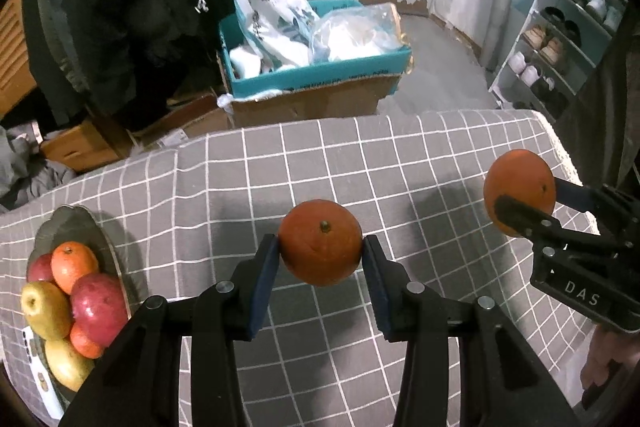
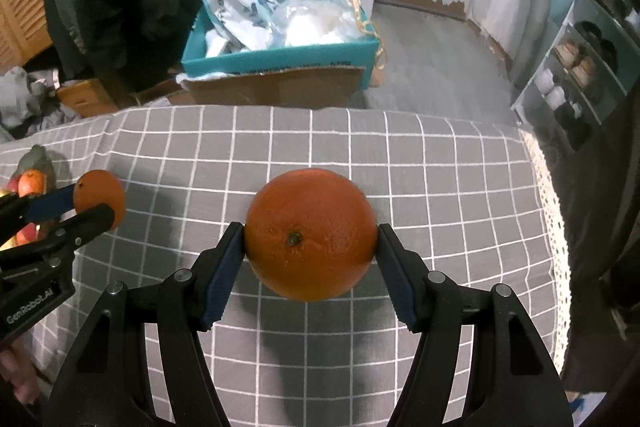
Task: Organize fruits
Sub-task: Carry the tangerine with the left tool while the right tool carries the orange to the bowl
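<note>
You see a table covered with a grey checked cloth (image 1: 320,155). On it, at your left, stands a plate (image 1: 76,223) holding a pile of fruit (image 1: 72,299).

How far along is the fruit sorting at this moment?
Done: the grey plate at the left already holds red apples, yellow pears and oranges. In hand: the left gripper clamps a small orange, the right gripper a larger orange. Left: both still need placing; the checked grey tablecloth shows no other loose fruit.

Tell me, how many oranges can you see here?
4: one orange in the left gripper, one in the right gripper, two on the fruit plate at top and lower down. More may be hidden.
</note>
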The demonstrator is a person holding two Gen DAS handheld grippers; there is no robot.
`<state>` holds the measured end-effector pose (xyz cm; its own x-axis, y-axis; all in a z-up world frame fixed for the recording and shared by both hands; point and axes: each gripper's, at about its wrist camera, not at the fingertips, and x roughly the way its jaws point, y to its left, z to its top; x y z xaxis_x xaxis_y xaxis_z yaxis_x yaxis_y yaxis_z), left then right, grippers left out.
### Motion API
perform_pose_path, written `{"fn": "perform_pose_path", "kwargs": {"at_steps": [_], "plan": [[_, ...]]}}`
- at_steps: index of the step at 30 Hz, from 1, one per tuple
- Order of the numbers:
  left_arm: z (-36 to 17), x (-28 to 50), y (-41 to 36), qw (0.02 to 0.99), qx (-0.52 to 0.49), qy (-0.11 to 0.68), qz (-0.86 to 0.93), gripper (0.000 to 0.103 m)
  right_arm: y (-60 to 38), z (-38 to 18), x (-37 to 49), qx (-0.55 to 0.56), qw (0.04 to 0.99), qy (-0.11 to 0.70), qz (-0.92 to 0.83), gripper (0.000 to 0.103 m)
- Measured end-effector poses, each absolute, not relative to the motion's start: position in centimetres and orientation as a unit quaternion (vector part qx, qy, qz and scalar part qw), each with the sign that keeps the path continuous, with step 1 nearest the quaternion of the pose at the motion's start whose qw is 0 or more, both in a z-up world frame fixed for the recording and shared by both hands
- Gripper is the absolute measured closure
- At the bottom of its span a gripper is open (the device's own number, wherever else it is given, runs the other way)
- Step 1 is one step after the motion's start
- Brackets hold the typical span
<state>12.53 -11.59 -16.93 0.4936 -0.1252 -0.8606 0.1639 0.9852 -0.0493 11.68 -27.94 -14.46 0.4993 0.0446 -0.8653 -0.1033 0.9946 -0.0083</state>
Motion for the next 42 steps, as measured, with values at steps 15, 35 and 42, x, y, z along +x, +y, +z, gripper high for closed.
{"fn": "perform_pose_path", "kwargs": {"at_steps": [15, 35, 42], "plan": [[-11.4, 8.6, -9.8, 0.892, 0.02, 0.445, -0.077, 0.06, -26.1, -8.6, 8.1, -0.04, 0.893, 0.443, 0.07, 0.037], [-6.3, 4.0, -6.3, 0.918, 0.02, 0.392, -0.058, 0.06, -23.0, -2.9, 3.9, -0.039, 0.914, 0.383, 0.126, 0.037], [-5.5, 2.7, -4.5, 0.924, 0.013, 0.379, -0.042, 0.06, -21.4, -2.2, 3.3, -0.043, 0.915, 0.376, 0.143, 0.037]]}}
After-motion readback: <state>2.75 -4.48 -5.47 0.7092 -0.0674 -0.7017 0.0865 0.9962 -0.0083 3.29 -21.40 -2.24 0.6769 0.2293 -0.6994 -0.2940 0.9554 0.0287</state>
